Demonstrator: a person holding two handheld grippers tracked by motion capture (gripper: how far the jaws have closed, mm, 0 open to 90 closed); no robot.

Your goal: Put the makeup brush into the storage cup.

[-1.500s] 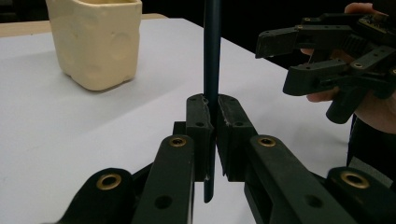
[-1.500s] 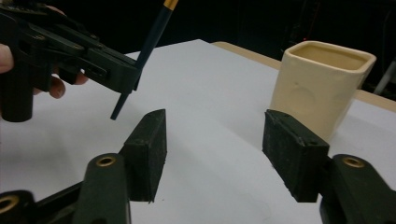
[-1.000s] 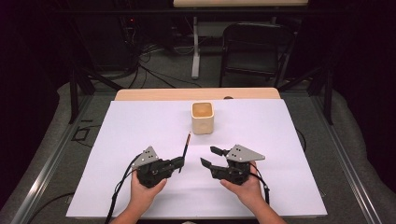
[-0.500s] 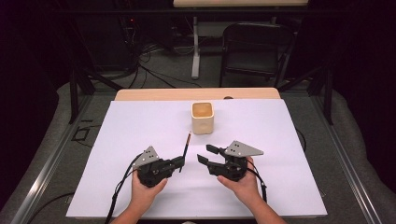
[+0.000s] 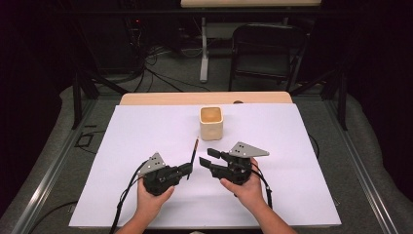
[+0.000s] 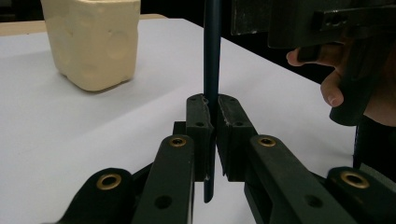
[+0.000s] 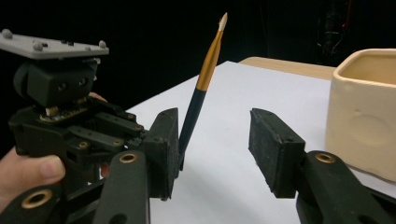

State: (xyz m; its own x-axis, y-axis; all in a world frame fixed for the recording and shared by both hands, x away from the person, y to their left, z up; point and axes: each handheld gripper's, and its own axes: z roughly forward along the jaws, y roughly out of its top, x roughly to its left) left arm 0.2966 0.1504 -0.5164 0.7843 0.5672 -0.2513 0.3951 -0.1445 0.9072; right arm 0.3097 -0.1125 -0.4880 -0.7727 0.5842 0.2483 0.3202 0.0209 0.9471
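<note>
We see the left gripper (image 5: 186, 170) with its fingers (image 6: 200, 122) pinching a paintbrush (image 6: 211, 56) that sticks up. The right gripper (image 5: 207, 158) sits just beside it, fingers (image 7: 275, 148) spread and just been closing on nothing.

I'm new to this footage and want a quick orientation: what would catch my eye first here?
The paintbrush, clamped in the left gripper near the white table's front middle and tilting upward. The right gripper sits beside it, its jaws apart and just closing with nothing between them. A cream square cup stands behind, at the table's centre.
</note>
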